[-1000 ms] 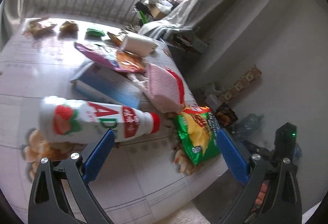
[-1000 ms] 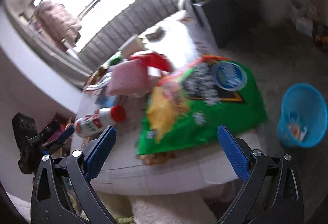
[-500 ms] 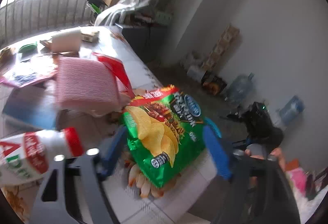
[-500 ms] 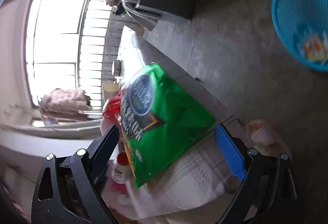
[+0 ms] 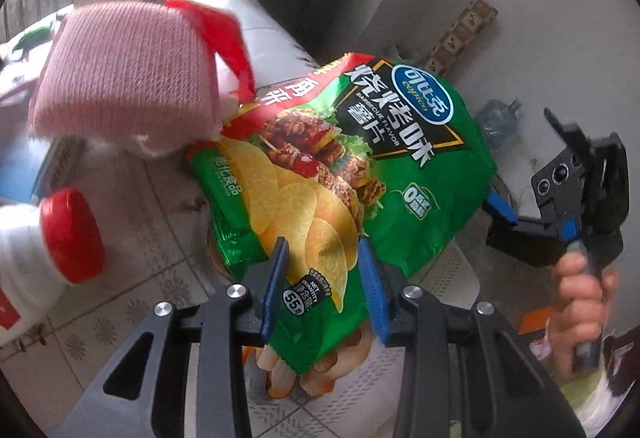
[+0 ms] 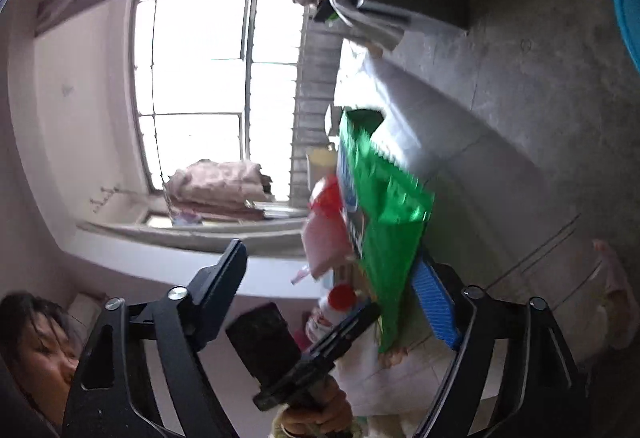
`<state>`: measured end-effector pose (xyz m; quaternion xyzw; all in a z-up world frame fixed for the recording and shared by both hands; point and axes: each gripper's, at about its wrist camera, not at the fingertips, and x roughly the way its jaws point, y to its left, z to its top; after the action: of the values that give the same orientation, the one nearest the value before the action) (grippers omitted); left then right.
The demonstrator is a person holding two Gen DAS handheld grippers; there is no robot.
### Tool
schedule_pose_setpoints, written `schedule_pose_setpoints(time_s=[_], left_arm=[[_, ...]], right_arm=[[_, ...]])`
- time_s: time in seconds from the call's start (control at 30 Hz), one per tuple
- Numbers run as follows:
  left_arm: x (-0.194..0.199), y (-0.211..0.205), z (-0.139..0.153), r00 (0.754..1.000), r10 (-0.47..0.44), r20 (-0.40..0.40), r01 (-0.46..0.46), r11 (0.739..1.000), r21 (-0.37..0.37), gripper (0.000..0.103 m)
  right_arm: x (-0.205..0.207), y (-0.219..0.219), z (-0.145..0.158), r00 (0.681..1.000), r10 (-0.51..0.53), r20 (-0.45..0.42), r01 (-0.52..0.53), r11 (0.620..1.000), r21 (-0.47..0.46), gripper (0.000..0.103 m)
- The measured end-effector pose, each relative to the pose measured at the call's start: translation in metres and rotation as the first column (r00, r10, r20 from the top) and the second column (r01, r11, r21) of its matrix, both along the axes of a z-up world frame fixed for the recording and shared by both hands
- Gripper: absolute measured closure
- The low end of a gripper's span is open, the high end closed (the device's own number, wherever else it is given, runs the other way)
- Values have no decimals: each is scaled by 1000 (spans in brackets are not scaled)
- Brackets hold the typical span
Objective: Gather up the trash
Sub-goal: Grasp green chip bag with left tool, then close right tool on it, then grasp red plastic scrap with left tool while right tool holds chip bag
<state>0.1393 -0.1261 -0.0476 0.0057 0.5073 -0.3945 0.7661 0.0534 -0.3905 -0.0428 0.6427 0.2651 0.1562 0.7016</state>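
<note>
My left claw is the nearer one: it sits right over the near bottom corner of the green chip bag, which lies flat on the worktop with its far side hanging past the worktop's edge. The bag's long axis runs away from me and up to the right in the left view, so the claw meets it end-on. The jaws have just been closing, and the bag's corner is between the blue pads, but I see the film still flat there, so I judge they are not yet pinching it. My right claw comes at the same bag from the overhanging side, rolled over on its side; its jaws have been narrowing too yet stand wide, one pad just beside the bag's edge, nothing gripped. Around the bag: a pink knitted cloth with a red piece overlaps its top-left corner, and a white bottle with a red cap lies just left of my left claw. The cloth could drag along when the bag lifts. A blue basket shows on the floor, far off.
</note>
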Motion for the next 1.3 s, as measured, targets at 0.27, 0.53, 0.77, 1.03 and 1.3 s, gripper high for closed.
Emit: schedule_pose_setpoints(time_s=[0.27,0.53,0.77,1.03,1.3], left_arm=[[-1,3,-1,1000,4,0,-4,1000,-11,68],[-3,30,22,1000,14,-19,-15,998,-66,68],[40,51,100,993,98,71,-87,986,-143,40],[157,43,100,955,262,-139,-273,960,-67,37],[203,18,68,939,237,-247,-228,971,64,37]], right_arm=[[17,46,12,990,54,-133,-86,964,-251,70],[17,48,17,982,52,-184,-111,939,-326,100],[17,48,15,979,55,-197,-119,936,-332,100],[19,46,13,977,60,-205,-126,935,-331,100],[20,38,11,975,58,-215,-127,937,-325,100]])
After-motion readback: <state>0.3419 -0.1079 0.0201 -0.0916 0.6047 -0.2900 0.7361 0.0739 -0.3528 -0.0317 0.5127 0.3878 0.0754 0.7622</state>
